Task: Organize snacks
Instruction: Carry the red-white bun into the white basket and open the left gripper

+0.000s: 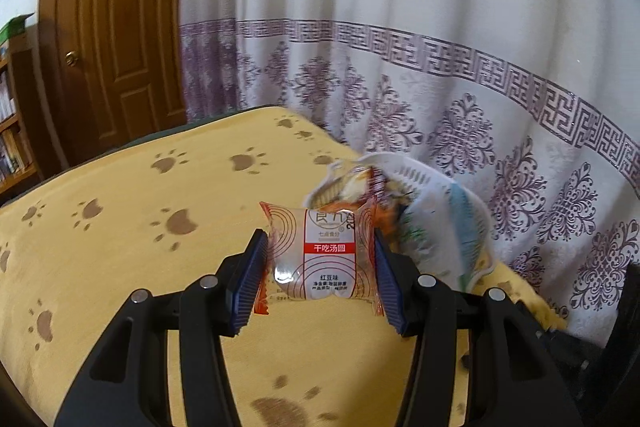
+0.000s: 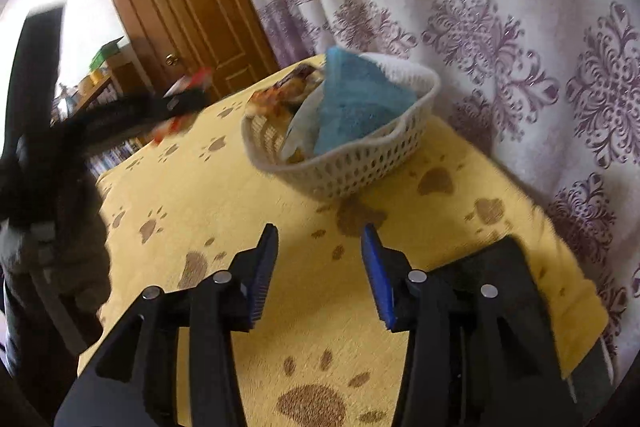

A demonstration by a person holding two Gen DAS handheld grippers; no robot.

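Note:
My left gripper (image 1: pixel 320 247) is shut on a clear red-and-white snack packet (image 1: pixel 322 259) and holds it above the yellow paw-print tablecloth (image 1: pixel 140 227), just left of the white perforated basket (image 1: pixel 460 195). The basket holds a blue packet (image 2: pixel 352 103) and other snack packets (image 2: pixel 280 91). In the right wrist view the basket (image 2: pixel 360 163) stands ahead near the curtain. My right gripper (image 2: pixel 318 239) is open and empty above the cloth in front of the basket. The left gripper with its packet (image 2: pixel 176 99) shows blurred at the left there.
A white curtain with purple patterns (image 1: pixel 440 67) hangs right behind the table. A brown door (image 1: pixel 116 27) and a bookshelf (image 1: pixel 12 131) stand beyond the table's far left edge. The table's right edge (image 2: pixel 580 267) lies close to the basket.

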